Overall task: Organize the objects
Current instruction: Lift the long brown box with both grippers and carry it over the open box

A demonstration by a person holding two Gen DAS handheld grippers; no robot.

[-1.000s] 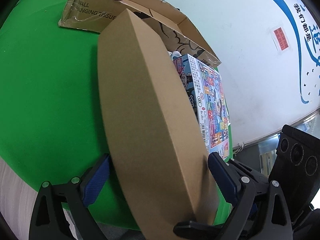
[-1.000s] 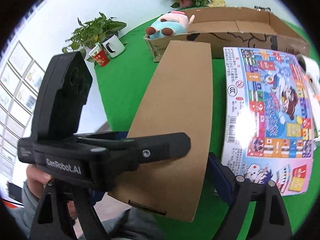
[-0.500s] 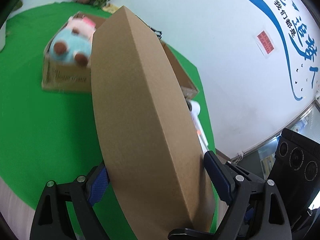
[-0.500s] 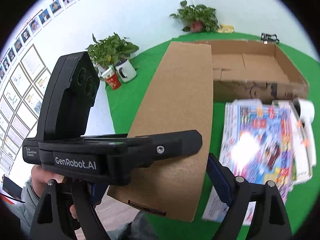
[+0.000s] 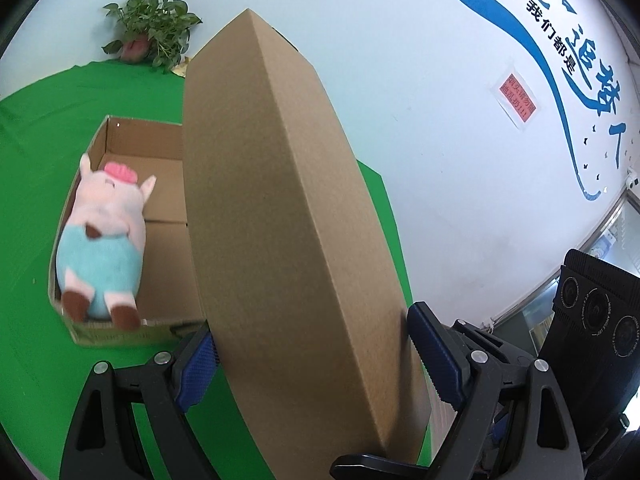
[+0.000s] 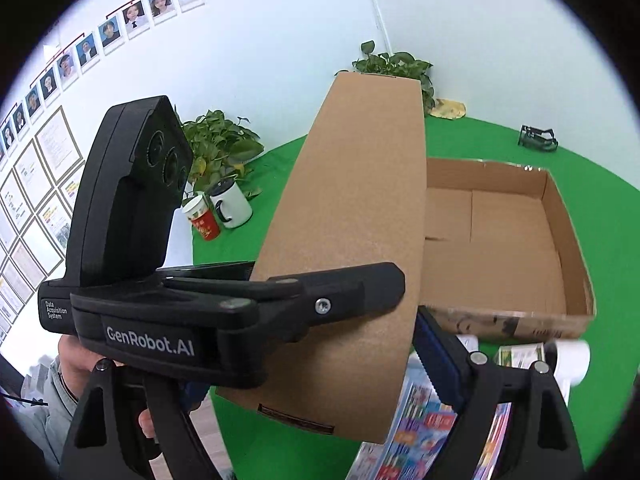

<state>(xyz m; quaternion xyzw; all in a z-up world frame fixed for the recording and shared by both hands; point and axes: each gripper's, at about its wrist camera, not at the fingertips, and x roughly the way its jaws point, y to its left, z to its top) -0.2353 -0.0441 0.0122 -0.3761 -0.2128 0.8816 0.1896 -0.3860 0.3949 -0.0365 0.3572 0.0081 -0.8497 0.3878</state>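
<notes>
- The left gripper (image 5: 310, 350) has its blue pads (image 5: 196, 364) pressed against both sides of a flat brown box (image 5: 280, 220), clamped on it.
- The right gripper (image 6: 320, 360) grips the same box (image 6: 352, 232) across its width; its right pad (image 6: 434, 356) touches the box edge, and its left side is hidden behind the other gripper's black body.
- The box is held above the green table (image 5: 28, 184), tilted, its far end pointing to 12 o'clock.
- An open carton (image 6: 560, 216) sits on the table at 2 o'clock from the box in the right view.
- A plush pig (image 5: 104, 244) lies in the carton (image 5: 120, 136), at 9 o'clock from the box in the left view.
- A colourful game box (image 6: 420, 432) lies on the table at 5 o'clock, under the right gripper.
- A white mug (image 6: 232, 204) and a red cup (image 6: 204, 224) stand at 10 o'clock, near a plant (image 6: 216, 140).
</notes>
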